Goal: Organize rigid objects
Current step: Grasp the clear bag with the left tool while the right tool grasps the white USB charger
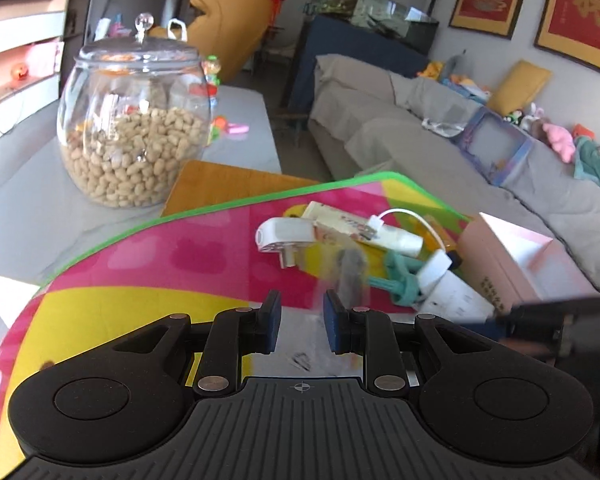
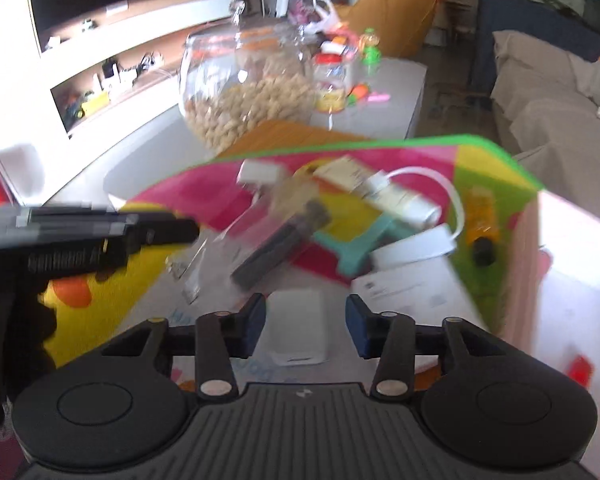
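**Small things heaped on the colourful mat**

A white plastic plug adapter (image 1: pixel 285 238), a cream tube (image 1: pixel 364 230) and a teal plastic tool (image 1: pixel 400 280) lie ahead of both tongs on the pink, yellow and green mat (image 1: pixel 180 256). The left gripper (image 1: pixel 302 326) has its jaws nearly together, holding nothing. The right gripper (image 2: pixel 306 330) stands apart over a white rectangular box (image 2: pixel 298 330) without touching it. A pink cardboard box (image 1: pixel 508 256) is to the right.

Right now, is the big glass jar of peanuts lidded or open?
Lidded. The glass jar stands upright on the grey table with its clear knobbed lid seated on the rim; peanuts fill roughly its lower half.
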Demonstrator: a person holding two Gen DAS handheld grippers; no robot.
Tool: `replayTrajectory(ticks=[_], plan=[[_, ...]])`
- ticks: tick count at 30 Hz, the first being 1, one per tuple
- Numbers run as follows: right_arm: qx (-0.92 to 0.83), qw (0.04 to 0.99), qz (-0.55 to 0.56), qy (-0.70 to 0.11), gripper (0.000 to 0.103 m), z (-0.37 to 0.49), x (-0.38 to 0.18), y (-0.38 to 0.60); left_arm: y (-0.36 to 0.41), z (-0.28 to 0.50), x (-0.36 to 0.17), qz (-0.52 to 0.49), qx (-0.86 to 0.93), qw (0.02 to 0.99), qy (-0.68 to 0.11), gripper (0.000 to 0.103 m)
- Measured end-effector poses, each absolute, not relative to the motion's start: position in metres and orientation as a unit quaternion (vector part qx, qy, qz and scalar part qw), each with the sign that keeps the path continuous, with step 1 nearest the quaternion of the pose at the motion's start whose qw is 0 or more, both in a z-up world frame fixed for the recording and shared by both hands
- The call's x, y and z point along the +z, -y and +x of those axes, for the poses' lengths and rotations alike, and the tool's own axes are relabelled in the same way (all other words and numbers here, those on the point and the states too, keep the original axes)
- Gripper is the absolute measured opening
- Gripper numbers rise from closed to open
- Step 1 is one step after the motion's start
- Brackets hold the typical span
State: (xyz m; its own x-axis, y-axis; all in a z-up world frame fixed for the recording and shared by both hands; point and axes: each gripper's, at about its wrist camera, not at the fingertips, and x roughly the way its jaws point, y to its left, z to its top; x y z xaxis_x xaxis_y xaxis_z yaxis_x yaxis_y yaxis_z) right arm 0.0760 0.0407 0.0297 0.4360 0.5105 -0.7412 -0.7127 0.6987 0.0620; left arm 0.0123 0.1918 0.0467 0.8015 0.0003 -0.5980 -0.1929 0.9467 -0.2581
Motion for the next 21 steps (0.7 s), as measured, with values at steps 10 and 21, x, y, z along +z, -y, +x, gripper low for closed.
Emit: replayTrajectory(ticks=[10, 21], plan=[[0.379, 0.833, -0.146, -0.377, 0.032, 0.034, 0.022, -0.002, -0.166, 0.07, 0.038, -0.119, 0.024, 0.931, -0.343, 0.025], [0.368, 0.846, -0.145, -0.358, 0.033, 0.017, 0.018, 0.021, -0.149, 0.103, 0.014, -0.083, 0.026, 0.925, -0.371, 0.032]])
